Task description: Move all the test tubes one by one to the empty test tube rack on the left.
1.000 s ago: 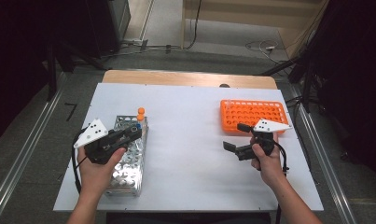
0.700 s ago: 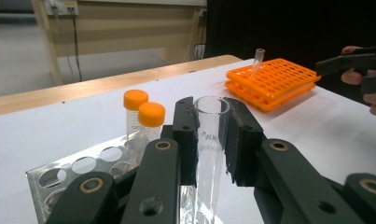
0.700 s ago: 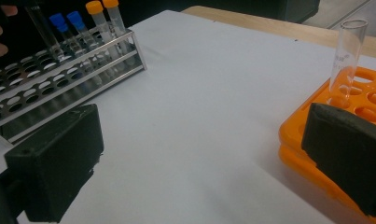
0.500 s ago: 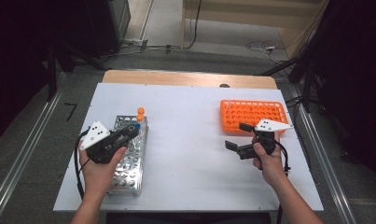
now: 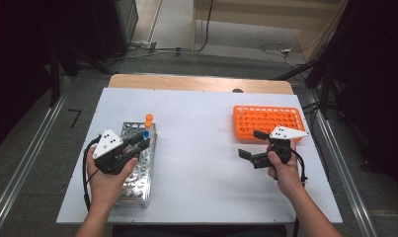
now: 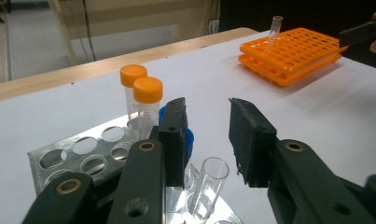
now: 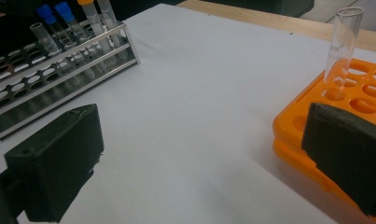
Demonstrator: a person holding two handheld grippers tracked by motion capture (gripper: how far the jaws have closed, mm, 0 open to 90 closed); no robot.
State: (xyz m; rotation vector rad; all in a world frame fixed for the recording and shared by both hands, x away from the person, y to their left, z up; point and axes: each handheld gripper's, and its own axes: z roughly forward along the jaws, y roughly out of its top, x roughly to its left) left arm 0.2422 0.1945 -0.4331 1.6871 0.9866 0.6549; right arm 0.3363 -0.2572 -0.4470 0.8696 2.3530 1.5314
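Risk of tipping: the uncapped glass tube [image 6: 208, 184], seated in the metal rack [image 5: 137, 165] at lower left, stands between the just-opened left claw [image 6: 206, 140], so a careless withdrawal could knock it, while the right claw [image 7: 199, 168] is held apart, empty.

Overhead forward-down view; two close tool views, orange rack [image 5: 268, 121] shared.

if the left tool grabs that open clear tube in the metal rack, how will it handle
The clear tube looks thin-walled and glassy, so probably fragile under a hard squeeze and slippery against the pads. It seems empty, so likely light. Being round and capless, it would probably roll if laid on the table; upright in the metal rack it should stay put.
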